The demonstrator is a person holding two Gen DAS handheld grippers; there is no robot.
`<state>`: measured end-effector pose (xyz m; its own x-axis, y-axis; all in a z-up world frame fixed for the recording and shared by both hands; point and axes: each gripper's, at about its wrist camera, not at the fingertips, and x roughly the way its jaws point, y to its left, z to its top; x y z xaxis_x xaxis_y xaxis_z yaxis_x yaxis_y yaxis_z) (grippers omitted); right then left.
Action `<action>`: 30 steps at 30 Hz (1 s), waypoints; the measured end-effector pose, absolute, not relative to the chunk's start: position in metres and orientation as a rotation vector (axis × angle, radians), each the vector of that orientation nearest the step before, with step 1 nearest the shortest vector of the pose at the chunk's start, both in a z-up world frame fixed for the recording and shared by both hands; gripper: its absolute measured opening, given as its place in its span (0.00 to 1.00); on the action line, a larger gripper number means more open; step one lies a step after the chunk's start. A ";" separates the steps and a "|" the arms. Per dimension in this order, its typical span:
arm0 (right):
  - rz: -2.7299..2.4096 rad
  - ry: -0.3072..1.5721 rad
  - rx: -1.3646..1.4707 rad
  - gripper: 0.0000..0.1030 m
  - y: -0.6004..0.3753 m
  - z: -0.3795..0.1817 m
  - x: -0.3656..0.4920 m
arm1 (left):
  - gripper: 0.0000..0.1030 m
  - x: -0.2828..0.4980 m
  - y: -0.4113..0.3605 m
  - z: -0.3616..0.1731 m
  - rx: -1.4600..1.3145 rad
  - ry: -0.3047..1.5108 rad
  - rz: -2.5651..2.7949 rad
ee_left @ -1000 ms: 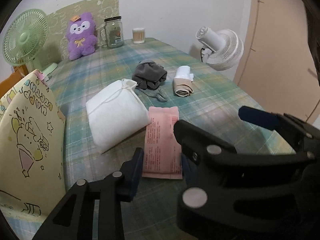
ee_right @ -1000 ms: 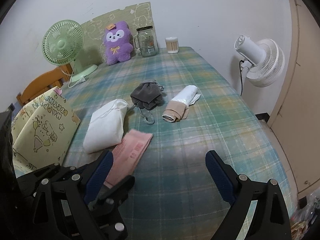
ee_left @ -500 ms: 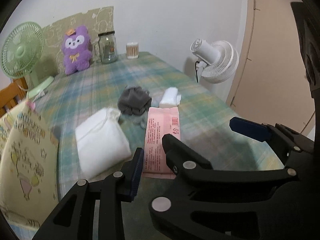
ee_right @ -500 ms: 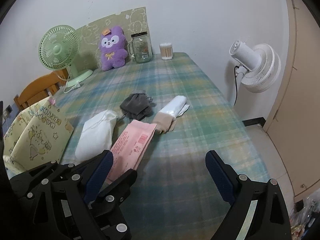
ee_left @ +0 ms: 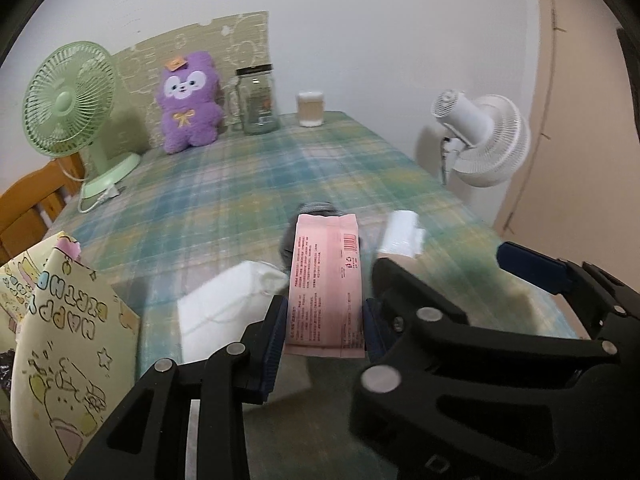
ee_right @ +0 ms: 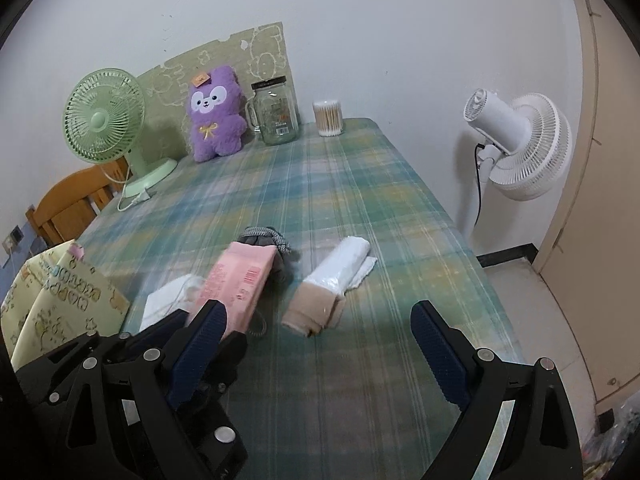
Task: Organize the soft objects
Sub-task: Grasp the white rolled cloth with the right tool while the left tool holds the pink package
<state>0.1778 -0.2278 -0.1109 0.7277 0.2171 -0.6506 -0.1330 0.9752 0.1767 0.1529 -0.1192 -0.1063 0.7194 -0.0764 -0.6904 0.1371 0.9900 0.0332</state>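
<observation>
1. A plain white wall (ee_right: 380, 20) runs behind the tabletop (ee_right: 320, 184), which is covered in a green, blue and yellow plaid cloth.
2. A green patterned board (ee_right: 224, 52) leans against that wall at the far edge.
3. A pale green desk fan (ee_right: 106, 124) stands on the far left corner of the tabletop; a wooden chair back (ee_right: 68, 212) shows beside it.
4. A white pedestal fan (ee_right: 520, 144) stands on the floor to the right, near a beige door (ee_right: 600, 160).
5. The floor (ee_right: 532, 300) is pale, with a dark skirting strip (ee_right: 504, 254) along the wall.
6. Lighting is even and soft.
</observation>
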 end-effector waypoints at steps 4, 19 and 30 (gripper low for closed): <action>0.192 0.760 0.133 0.80 -0.226 -0.118 0.191 | 0.37 0.161 -0.112 -0.110 0.083 0.759 -0.065; 0.233 0.879 0.159 0.21 -0.217 -0.139 0.213 | 0.37 0.171 -0.114 -0.120 0.102 0.815 -0.079; 0.201 0.820 0.115 0.13 -0.218 -0.123 0.188 | 0.37 0.157 -0.114 -0.111 0.081 0.802 -0.107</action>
<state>0.1877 -0.2177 -0.1226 0.6646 0.2218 -0.7135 -0.1329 0.9748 0.1793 0.1575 -0.1141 -0.1115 0.6906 -0.0649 -0.7203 0.1263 0.9915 0.0318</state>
